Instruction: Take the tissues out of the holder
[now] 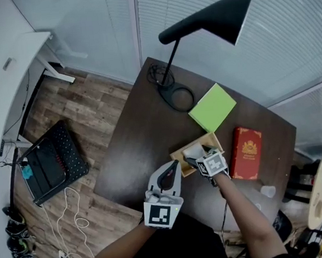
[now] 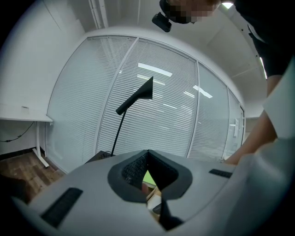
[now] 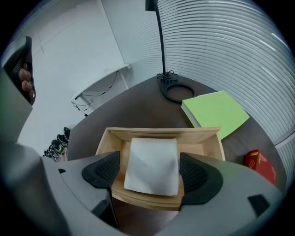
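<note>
The right gripper hung over the wooden holder near the table's front edge. Its jaws were spread either side of the tissues lying flat inside and touched nothing, apparently lined up to pinch the stack. The left gripper waited beside it, jaws pressed together and empty; no writing was legible, the red book showing only a gold emblem.

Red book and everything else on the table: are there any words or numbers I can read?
No words or numbers can be read.
Red book: a gold crest on the cover, print too small to read.
Green book: plain cover, no print.
Marker cubes: black and white square patterns, no letters.
</note>
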A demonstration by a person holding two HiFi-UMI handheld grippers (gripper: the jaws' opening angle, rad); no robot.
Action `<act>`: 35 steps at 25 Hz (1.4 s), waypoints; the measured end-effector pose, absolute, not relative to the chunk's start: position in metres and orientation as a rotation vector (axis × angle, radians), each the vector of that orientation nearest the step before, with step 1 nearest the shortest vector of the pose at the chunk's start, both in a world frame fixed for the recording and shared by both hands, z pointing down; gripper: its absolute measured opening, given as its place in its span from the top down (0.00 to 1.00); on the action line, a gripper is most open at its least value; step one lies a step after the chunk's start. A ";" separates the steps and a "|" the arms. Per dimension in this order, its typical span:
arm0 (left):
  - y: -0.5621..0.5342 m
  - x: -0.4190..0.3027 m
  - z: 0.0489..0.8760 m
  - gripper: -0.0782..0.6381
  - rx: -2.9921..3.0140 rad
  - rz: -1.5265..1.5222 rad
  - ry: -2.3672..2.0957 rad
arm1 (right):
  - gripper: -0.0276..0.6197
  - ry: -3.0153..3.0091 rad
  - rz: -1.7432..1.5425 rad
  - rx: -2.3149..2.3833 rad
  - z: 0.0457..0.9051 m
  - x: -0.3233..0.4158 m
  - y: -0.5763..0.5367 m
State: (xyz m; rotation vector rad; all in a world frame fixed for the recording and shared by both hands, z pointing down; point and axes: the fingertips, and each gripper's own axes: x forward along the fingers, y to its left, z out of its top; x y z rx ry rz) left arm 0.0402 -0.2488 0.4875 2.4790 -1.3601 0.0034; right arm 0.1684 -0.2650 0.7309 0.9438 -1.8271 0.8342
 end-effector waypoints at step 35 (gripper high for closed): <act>-0.254 0.009 0.506 0.89 2.418 -0.013 -1.361 | 0.25 -1.591 0.870 0.771 0.783 0.163 -0.263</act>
